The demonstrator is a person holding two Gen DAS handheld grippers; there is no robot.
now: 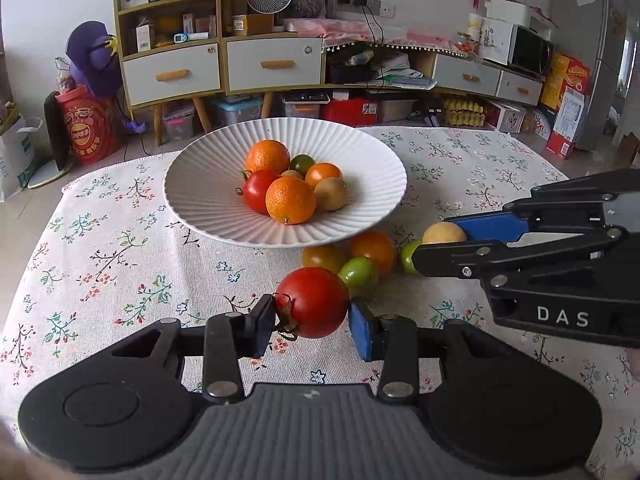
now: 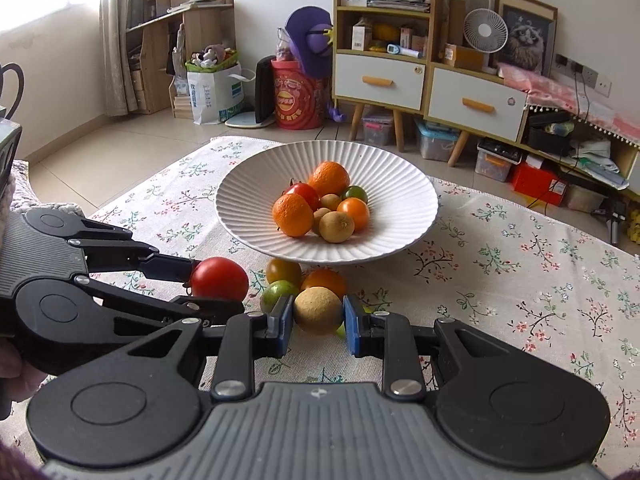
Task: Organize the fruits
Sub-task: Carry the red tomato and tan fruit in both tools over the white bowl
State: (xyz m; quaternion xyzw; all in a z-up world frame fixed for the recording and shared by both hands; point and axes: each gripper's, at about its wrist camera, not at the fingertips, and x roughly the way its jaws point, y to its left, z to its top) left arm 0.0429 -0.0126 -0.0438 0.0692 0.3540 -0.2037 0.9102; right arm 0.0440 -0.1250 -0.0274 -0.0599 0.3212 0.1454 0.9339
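Wooden cabinet (image 2: 404,52) with white drawers against white wall; white fan (image 2: 485,31) on its top, red drum (image 2: 298,94) left, tiled floor (image 2: 120,148) below

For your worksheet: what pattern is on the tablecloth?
Small floral sprigs on the white tablecloth, clearest from the left wrist.

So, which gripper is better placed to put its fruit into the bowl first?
Probably the left gripper: its red tomato faces the white bowl directly. The right gripper holds a tan fruit behind loose fruits.
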